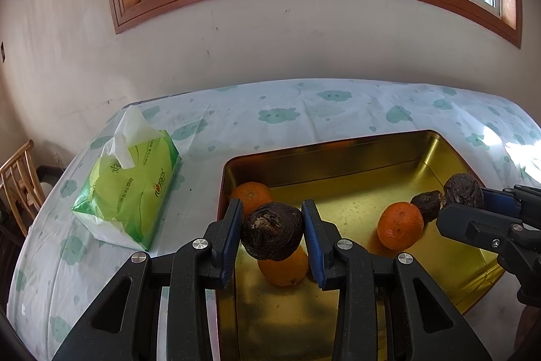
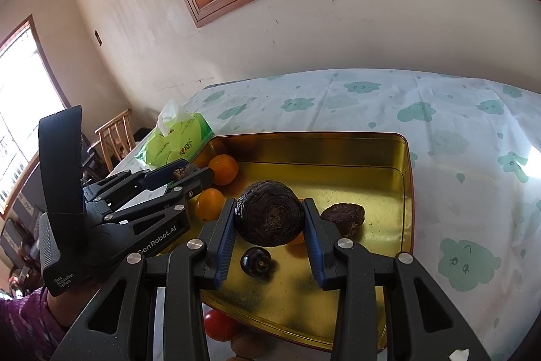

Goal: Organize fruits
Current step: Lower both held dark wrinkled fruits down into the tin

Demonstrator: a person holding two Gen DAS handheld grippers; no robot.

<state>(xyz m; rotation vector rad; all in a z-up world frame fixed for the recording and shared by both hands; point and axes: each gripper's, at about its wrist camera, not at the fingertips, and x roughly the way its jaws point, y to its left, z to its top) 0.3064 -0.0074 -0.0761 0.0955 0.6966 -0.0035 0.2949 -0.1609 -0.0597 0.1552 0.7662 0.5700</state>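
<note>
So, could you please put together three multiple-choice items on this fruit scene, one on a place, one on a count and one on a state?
1. Where does the tissue pack lie?
A. Inside the tin
B. On the tablecloth beside the tin
C. On the wooden chair

2. How many oranges are in the gold tin in the left wrist view?
A. One
B. Three
C. Five

3. What are the left tongs doing?
A. Shut on a dark wrinkled fruit
B. Open and empty
C. Shut on an orange

Answers:
1 B: the pack sits on the cloud-print tablecloth, left of the tin.
2 B: one orange by the left wall, one under the held fruit, one toward the right.
3 A: the dark wrinkled fruit is pinched between both pads.
</note>
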